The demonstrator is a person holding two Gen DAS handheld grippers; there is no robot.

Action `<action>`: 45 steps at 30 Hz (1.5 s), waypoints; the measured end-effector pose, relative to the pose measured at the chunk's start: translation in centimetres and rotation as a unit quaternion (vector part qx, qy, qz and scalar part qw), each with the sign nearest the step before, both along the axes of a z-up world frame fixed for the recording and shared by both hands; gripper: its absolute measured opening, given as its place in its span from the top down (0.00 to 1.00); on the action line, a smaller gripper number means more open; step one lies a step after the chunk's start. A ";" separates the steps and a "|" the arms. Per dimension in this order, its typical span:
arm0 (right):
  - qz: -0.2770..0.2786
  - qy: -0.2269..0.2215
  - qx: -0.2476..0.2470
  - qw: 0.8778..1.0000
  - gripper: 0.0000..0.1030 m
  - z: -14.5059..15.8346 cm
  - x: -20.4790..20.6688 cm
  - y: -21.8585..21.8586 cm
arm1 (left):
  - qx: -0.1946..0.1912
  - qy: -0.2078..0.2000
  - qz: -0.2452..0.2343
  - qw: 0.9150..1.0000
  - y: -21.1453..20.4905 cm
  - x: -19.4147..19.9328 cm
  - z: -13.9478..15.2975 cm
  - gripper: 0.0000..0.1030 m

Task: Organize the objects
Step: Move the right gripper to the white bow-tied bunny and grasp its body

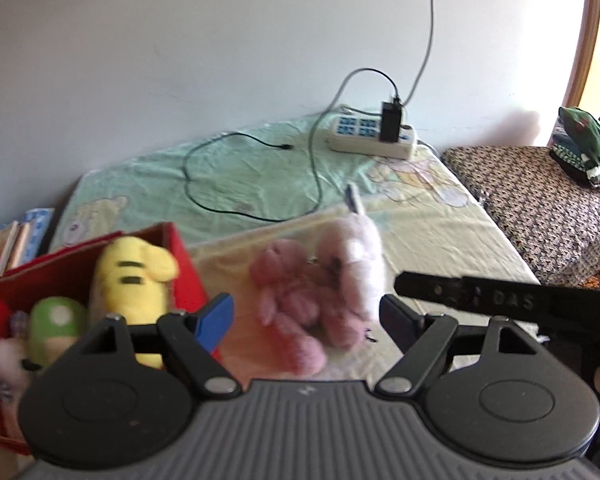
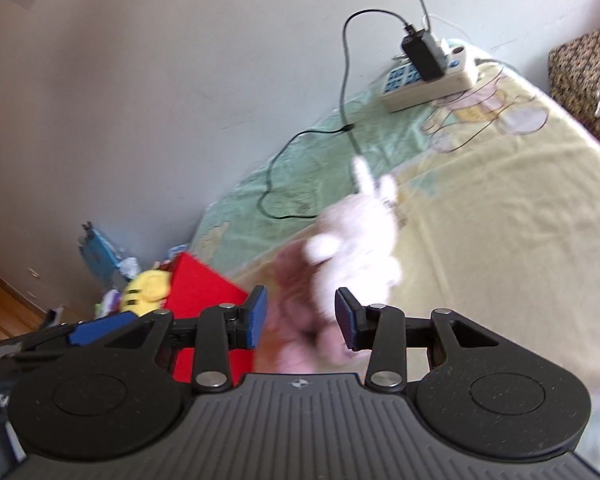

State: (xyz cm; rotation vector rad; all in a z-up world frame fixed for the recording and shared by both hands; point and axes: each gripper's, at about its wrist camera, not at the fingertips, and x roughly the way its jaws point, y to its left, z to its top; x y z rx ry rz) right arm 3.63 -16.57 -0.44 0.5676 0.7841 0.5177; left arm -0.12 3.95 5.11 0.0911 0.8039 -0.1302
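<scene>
Left wrist view: your left hand-held gripper [image 1: 306, 316] stands wide, nothing between its pads, aimed at the two plush toys lying on the bed [image 1: 440, 216].
Red box [image 1: 182, 258]: your landmark, stiff-walled and open-topped, on the bed just left of the loose toys; it looks like the place they are meant to go.
Already in the box: a yellow plush [image 1: 134, 276] with dark stripes, upright against the right wall, a green round plush [image 1: 58, 322] beside it, something pale below that is too blurred to name.
Task toys: a pink plush [image 1: 288, 304] just right of the box, and a pale lilac plush [image 1: 356, 264] touching it on the far side from the box; both fuzzy, limp and soft-limbed.
Other hand-held gripper: a dark finger reaches in from the right, well away from the box.

Right wrist view: your right hand-held gripper [image 2: 301, 318] is partly open and empty, pads either side of the blurred pink plush [image 2: 296, 280].
Pale plush [image 2: 356, 248]: beyond it, farther from the red box [image 2: 200, 284].
Judgement: soft pile will squash, so close on the body, not a limb.
Power strip [image 2: 428, 80]: hard plastic, cables trailing, well beyond the box.
</scene>
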 end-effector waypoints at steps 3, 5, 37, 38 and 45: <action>0.001 -0.004 -0.013 1.000 0.59 -0.4 1.5 -0.4 | -0.005 0.005 -0.008 1.000 -0.9 0.4 -1.1 0.22; 0.007 -0.005 -0.021 1.000 0.59 -0.5 2.6 -0.4 | -0.009 0.009 -0.013 1.000 -1.3 0.7 -1.9 0.22; -0.007 0.081 0.013 0.997 0.51 -6.6 9.3 -6.7 | -0.099 0.068 -0.055 0.991 -5.2 8.9 -8.1 0.30; -0.007 0.079 0.022 0.997 0.51 -6.6 9.2 -7.1 | -0.106 0.072 -0.060 0.990 -5.5 9.5 -8.4 0.31; 0.002 0.098 0.080 0.992 0.51 -7.0 10.7 -8.0 | -0.128 0.105 -0.077 0.983 -7.1 13.1 -11.3 0.31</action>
